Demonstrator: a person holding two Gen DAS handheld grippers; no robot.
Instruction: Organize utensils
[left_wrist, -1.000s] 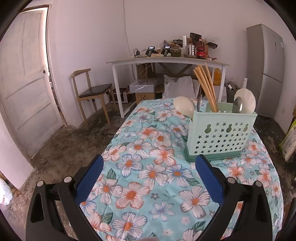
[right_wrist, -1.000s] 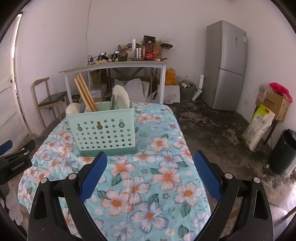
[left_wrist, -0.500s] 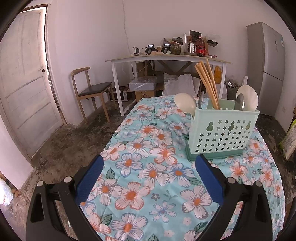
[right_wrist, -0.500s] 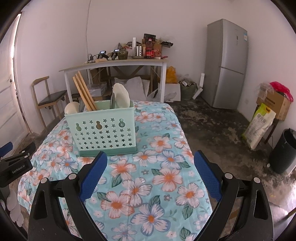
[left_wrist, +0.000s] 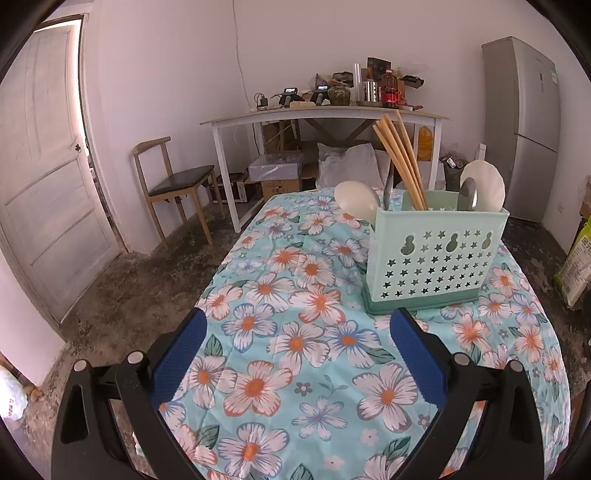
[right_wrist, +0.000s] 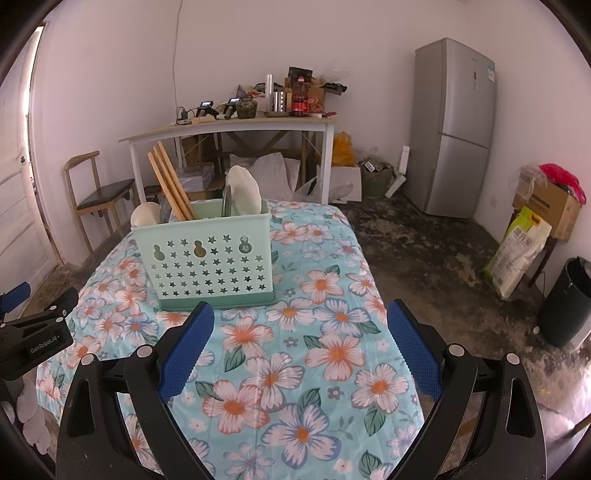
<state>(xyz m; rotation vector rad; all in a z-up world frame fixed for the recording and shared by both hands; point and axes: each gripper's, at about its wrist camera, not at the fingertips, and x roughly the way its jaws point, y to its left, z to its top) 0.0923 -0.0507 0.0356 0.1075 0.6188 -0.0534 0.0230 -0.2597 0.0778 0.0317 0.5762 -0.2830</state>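
A mint-green utensil caddy with star holes stands upright on the floral tablecloth. In it stand wooden chopsticks, white spoons and a metal spoon. My left gripper hovers open over the cloth, left of and nearer than the caddy, with nothing between its fingers. My right gripper is open and empty too, nearer than the caddy and to its right. The left gripper's body shows at the left edge of the right wrist view.
Behind the table stand a white side table loaded with bottles and clutter, a wooden chair, a grey fridge and a door. A sack, a cardboard box and a black bin sit on the floor at right.
Both grippers have drawn back and risen a little from the caddy, which looks slightly farther and higher in both views. Both stay open and empty.
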